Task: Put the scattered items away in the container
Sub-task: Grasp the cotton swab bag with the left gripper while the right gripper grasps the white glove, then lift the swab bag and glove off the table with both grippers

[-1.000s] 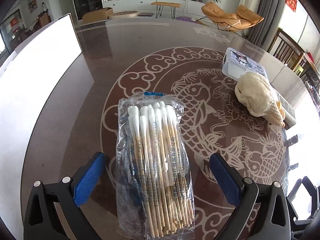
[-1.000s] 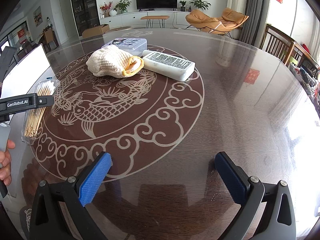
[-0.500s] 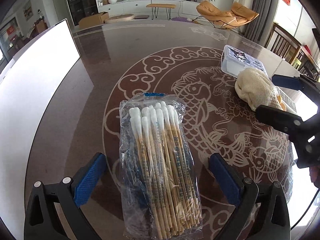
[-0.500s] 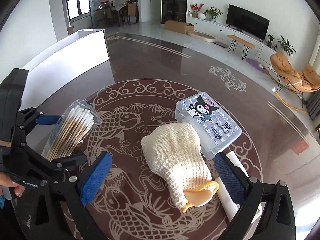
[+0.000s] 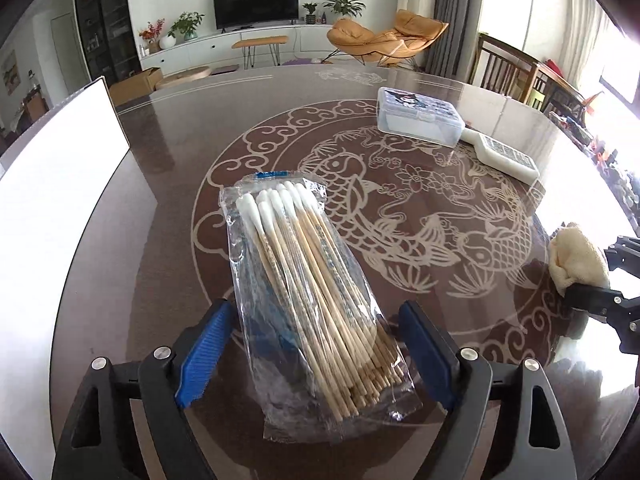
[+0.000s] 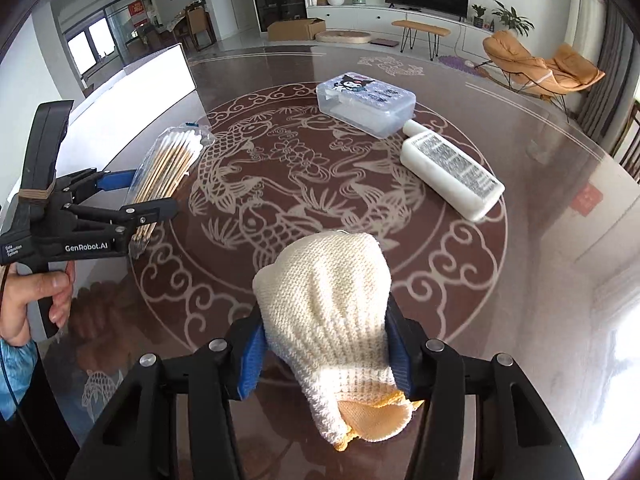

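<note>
A clear bag of cotton swabs (image 5: 308, 280) lies on the dark round table (image 5: 168, 240) between the blue pads of my left gripper (image 5: 316, 308). Those jaws are closing and the right pad still stands a little off the bag. The right wrist view shows the same bag (image 6: 168, 168) between the left gripper (image 6: 148, 194) fingers. A cream knitted mitt (image 6: 332, 304) with a yellow cuff sits in my right gripper (image 6: 324, 312), whose closing jaws press on both its sides. The mitt (image 5: 576, 256) is at the far right in the left wrist view. A white container (image 5: 52, 200) stands at the left.
A clear plastic box with a cartoon label (image 6: 366, 102) and a white bottle (image 6: 452, 172) lying on its side rest at the far side of the table. A person's hand (image 6: 40, 292) grips the left gripper's handle. Chairs stand beyond the table's right edge.
The right gripper swung over to the mitt, closed on it and drew it away from the box, uncovering the bottle. The left jaws narrowed around the swab bag.
</note>
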`<state>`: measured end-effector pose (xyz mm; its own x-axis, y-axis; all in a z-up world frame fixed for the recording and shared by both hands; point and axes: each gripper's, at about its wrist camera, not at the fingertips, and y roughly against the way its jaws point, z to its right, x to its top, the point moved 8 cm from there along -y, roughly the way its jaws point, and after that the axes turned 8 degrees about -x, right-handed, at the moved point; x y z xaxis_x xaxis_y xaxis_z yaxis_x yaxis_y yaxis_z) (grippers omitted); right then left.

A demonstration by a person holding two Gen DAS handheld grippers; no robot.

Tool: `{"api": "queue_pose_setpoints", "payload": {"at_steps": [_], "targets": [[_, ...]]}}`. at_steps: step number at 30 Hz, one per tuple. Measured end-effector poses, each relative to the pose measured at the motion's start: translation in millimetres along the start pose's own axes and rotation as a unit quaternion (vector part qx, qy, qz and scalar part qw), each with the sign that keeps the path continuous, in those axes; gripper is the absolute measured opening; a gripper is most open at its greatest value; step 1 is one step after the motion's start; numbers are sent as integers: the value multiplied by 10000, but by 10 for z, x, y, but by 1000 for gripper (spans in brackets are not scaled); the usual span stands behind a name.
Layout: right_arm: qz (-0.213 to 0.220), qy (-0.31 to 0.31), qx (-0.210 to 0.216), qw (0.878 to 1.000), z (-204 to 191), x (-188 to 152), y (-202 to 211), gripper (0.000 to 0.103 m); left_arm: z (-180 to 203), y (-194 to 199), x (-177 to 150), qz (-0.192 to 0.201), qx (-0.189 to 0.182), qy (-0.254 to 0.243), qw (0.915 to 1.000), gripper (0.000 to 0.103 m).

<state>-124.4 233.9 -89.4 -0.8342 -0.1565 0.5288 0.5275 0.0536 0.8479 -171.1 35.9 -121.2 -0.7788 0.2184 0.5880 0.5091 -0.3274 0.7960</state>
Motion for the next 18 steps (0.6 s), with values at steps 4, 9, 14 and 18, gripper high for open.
{"api": "queue_pose_setpoints", "payload": {"at_steps": [4,9,14,18], "targets": [[335,-142,-371,9986,125,-219,219,77,26,32,-18,-90,-174,-11,9998,84],[423,1,-603,9973,157,-126,127,102,-89,-192,124,-289,521,491,9970,103],[268,-15,-736,9969,131,-117,-109,102,-208,-305,253,-306,906,1119,9891,103],[285,-268,-652,9971,203,-148,-113,103,-215,-320,260,-271,942,1165,9883,103]]}}
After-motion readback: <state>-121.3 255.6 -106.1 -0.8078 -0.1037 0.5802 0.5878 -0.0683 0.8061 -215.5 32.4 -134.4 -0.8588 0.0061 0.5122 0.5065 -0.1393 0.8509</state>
